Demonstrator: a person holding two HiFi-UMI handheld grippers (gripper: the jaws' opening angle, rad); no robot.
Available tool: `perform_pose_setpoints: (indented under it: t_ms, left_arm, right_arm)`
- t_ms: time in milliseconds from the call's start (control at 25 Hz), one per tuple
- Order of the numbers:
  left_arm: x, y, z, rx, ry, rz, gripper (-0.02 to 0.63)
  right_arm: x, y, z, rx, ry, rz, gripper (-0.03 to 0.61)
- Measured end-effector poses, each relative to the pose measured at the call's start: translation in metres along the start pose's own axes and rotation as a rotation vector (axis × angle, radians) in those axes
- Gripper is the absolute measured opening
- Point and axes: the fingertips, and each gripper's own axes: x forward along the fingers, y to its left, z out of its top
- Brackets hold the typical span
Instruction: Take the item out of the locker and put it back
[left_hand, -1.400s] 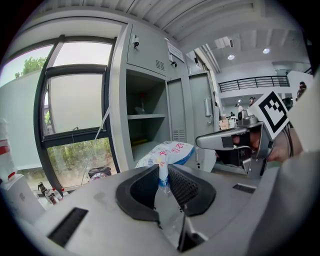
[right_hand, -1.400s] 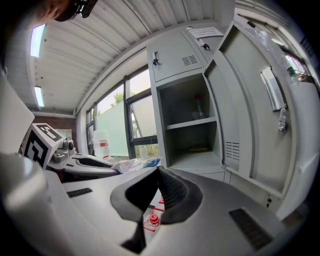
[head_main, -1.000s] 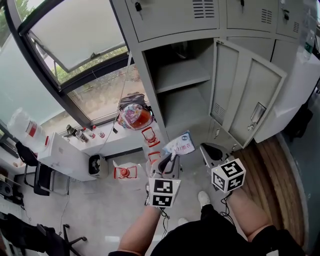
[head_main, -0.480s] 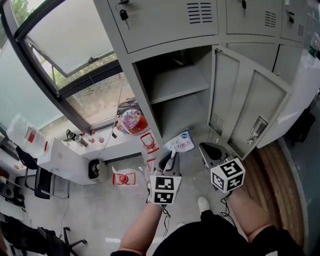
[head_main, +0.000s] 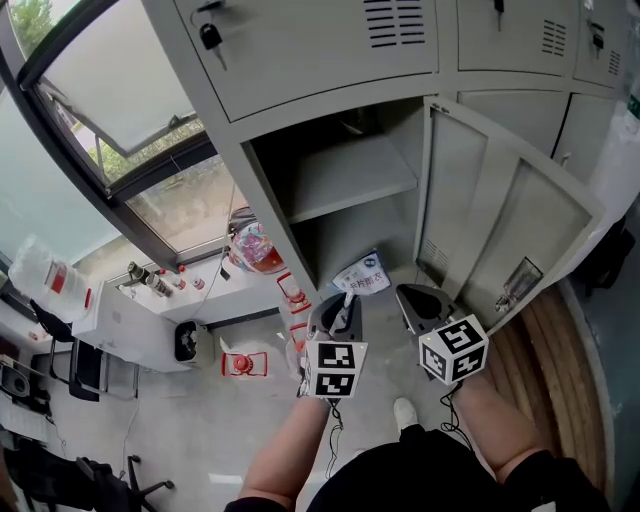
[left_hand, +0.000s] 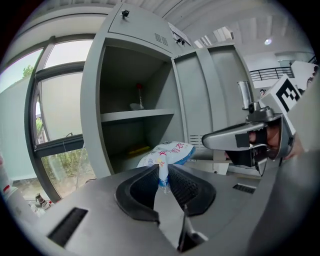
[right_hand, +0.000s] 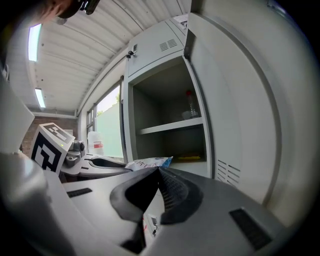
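Packet (left_hand: 167, 152) clamped in left gripper (left_hand: 162, 175), open locker (head_main: 350, 175) ahead, door (head_main: 500, 225) alongside; right gripper (right_hand: 159, 172) closed, empty.

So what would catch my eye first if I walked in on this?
Most likely the grey locker, with its door swung wide to the right and very little inside. In front of it the left tongs pinch a white-and-blue packet by its edge. The right tongs beside them are closed on nothing.
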Motion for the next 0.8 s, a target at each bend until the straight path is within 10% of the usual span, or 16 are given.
perform_pose_setpoints:
  t_ms: [800]
  left_arm:
    - [0.1,0.021,-0.019,0.01,0.113,0.047,0.061]
  right_arm:
    - [0.041,-0.032,-0.002,-0.005,0.034,0.031,0.052]
